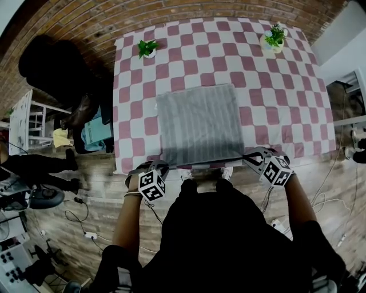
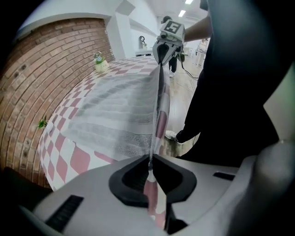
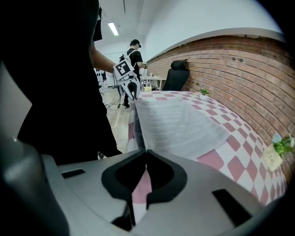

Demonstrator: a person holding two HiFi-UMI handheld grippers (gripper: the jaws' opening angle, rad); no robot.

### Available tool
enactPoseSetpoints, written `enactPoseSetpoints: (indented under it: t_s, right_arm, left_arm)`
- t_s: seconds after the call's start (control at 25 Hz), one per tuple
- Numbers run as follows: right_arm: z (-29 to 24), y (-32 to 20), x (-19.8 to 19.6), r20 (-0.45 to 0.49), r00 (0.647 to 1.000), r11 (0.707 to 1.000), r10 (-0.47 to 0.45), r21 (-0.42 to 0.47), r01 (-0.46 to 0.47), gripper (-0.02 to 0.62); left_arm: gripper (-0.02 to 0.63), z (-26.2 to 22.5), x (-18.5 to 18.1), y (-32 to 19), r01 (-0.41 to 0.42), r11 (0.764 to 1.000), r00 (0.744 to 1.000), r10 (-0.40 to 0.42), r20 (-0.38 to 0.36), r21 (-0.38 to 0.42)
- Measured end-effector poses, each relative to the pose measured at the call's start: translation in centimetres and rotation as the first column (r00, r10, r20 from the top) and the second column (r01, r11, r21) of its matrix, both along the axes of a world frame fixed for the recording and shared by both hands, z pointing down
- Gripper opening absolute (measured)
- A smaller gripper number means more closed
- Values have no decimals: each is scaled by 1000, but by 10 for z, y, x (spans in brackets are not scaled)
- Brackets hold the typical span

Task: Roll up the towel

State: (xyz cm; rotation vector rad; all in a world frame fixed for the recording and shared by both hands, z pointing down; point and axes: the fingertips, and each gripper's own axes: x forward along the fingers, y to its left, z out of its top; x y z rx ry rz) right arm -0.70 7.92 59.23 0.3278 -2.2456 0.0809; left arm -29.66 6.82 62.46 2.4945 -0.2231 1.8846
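- My left gripper (image 2: pixel 150 159) is clamped on the near left corner of the towel (image 1: pixel 197 123). Its pads meet with only the thin edge of fabric between them.
- My right gripper (image 3: pixel 145 151) is clamped the same way on the near right corner, with nothing but the towel's edge between its pads.
- Between the two grippers the towel's near edge runs straight and taut along the front edge of the desk (image 1: pixel 132 86), right in front of my body.
- Below both grippers the red-and-white checked cloth (image 1: pixel 274 109) hangs over the desk's front edge.
- Past my grippers the rest of the towel lies spread out flat. It is grey with pale stripes and covers the near middle of the checked cloth.
- A small potted plant (image 1: pixel 147 48) stands near the far left corner, and a second plant (image 1: pixel 274 37) near the far right corner. Both are well apart from the towel.
- A brick wall (image 1: pixel 86 17) rises behind the desk.
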Motion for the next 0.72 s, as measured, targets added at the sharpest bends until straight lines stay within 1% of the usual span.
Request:
enactPoseSetpoints:
  t_s: [0.08,0.24,0.36,0.56,0.72]
  right_arm:
    - [1,1,-1,4,1000,1000,-15,-5,15,8]
    - [0,-1,1,20,999,1000,-29,-11,30,8]
    - [-2,0,-1,44,998,999,-40,-22,41,8]
    - [-3,-4,-1,62,996,998,-57,-5,58,8]
    - [-10,-15,-1,97,994,999,-49,7,48,8]
  left_arm:
    - [31,-4,0,-2,8,1000,1000,-8,6,-10]
    - [32,-3,1,-1,2,1000,999,-1,44,-26]
    - [36,-4,1,1,10,999,999,-8,48,-41]
    - [38,-7,1,-1,13,999,998,-10,66,-43]
    - [47,-8,1,1,33,996,996,-27,82,-82]
